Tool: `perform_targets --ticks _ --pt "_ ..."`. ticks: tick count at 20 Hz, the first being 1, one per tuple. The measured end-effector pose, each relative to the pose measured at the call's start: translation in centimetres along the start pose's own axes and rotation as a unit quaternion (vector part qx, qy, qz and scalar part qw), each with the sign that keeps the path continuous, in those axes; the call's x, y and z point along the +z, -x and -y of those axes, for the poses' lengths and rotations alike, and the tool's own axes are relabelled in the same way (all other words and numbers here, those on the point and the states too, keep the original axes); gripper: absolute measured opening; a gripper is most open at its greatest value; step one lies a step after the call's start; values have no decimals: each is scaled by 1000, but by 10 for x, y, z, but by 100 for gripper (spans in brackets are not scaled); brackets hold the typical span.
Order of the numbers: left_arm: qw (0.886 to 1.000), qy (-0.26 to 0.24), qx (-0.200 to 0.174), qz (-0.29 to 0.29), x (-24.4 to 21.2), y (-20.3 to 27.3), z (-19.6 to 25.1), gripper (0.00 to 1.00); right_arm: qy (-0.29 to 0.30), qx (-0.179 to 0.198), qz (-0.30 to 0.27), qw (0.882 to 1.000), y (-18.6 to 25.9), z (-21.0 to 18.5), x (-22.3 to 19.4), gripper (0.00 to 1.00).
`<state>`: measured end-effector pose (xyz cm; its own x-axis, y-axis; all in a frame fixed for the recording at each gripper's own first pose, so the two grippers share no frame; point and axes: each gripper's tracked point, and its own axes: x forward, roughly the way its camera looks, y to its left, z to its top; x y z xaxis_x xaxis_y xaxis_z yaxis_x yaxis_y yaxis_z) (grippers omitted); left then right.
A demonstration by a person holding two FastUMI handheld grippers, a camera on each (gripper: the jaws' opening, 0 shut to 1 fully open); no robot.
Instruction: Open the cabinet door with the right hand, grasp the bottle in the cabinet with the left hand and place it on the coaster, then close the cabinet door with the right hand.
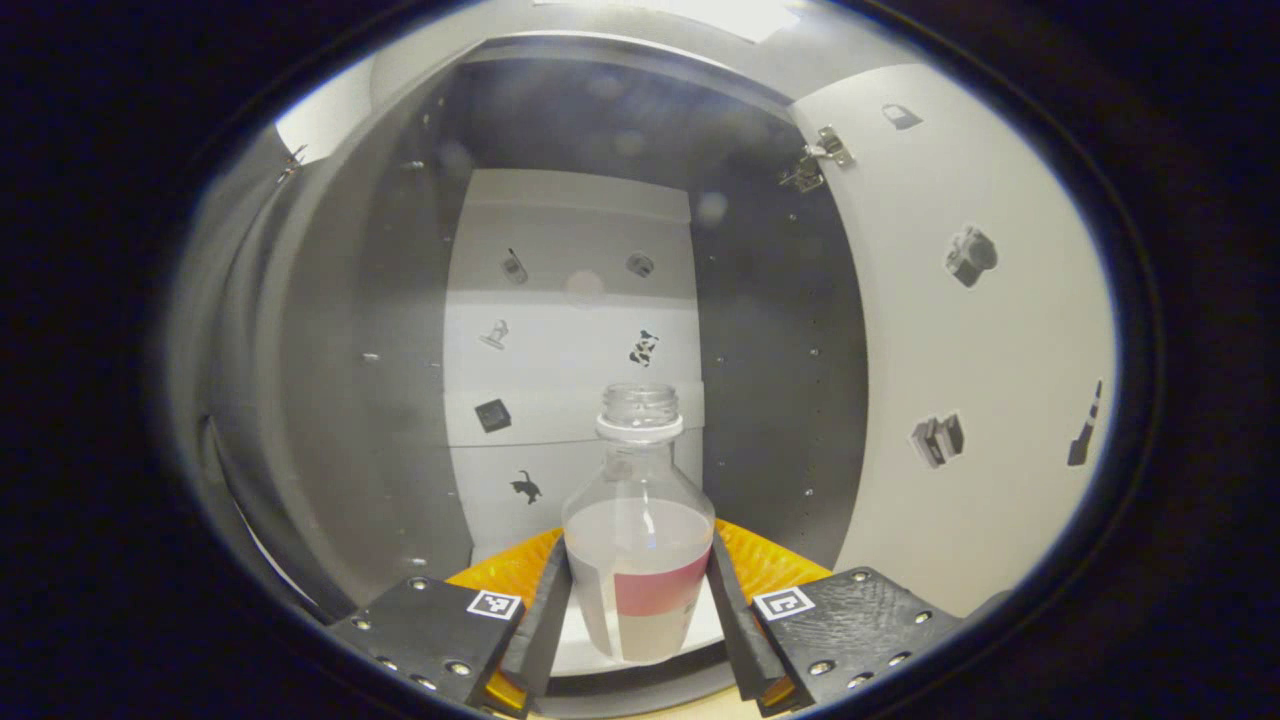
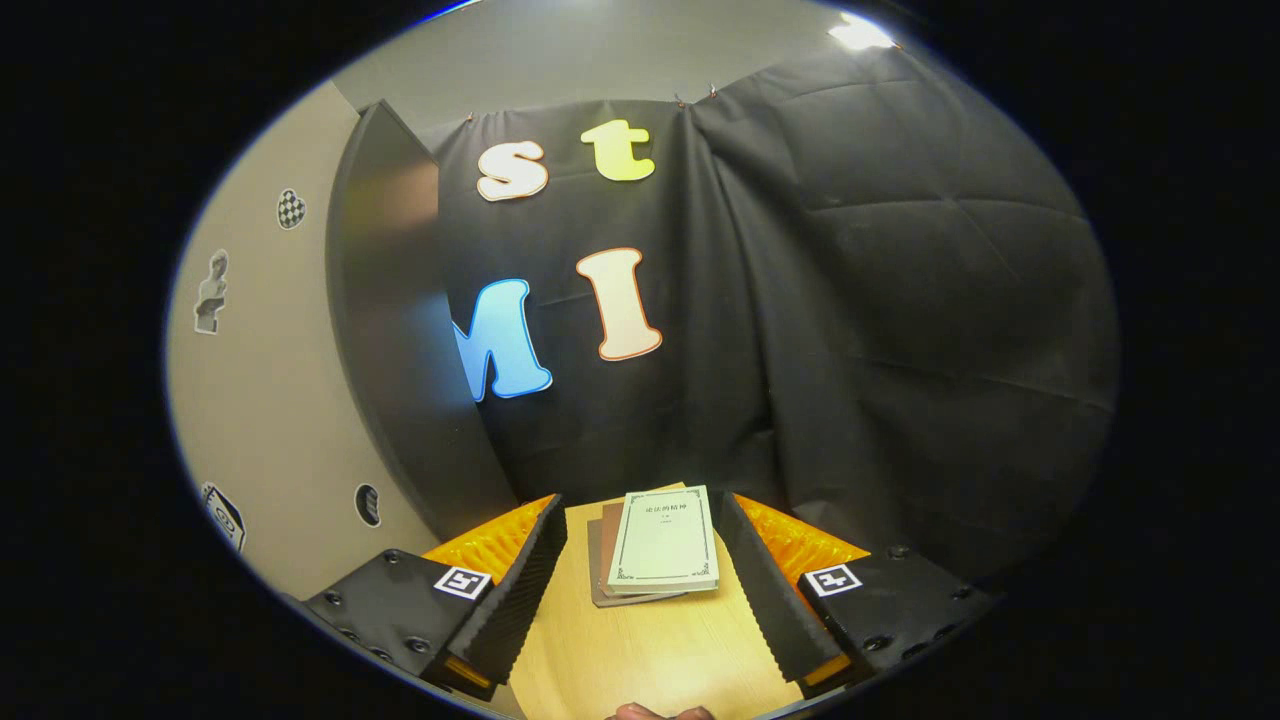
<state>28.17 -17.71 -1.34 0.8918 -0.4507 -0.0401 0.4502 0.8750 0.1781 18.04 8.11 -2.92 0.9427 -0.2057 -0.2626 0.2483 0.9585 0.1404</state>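
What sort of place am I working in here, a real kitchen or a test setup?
Most likely a staged test booth, not a home: black cloth wall behind a light wooden table, small picture stickers on the white open cabinet door, and one clear uncapped plastic bottle inside the dark cabinet.

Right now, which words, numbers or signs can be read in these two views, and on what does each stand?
Cover of the book: one short line of characters, too small to read.
Label on the bottle: no text legible.
Stickers on the cabinet door: pictures, no words.
Square markers: coded patterns, no letters.
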Motion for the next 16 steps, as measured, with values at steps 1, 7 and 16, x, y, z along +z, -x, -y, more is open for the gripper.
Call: perform_targets --ticks 1,7,16 --pt "1000 -1 4 -1 -3 15 -5 69 -6 1 0 1000 3 -2 -1 98" --pt "999 0 31 -23 -38 107 -39 68 -8 9 4 1000 20 -11 0 98" --pt "993 17 113 -19 -123 211 -103 69 -9 -18 46 999 35 -10 11 98"
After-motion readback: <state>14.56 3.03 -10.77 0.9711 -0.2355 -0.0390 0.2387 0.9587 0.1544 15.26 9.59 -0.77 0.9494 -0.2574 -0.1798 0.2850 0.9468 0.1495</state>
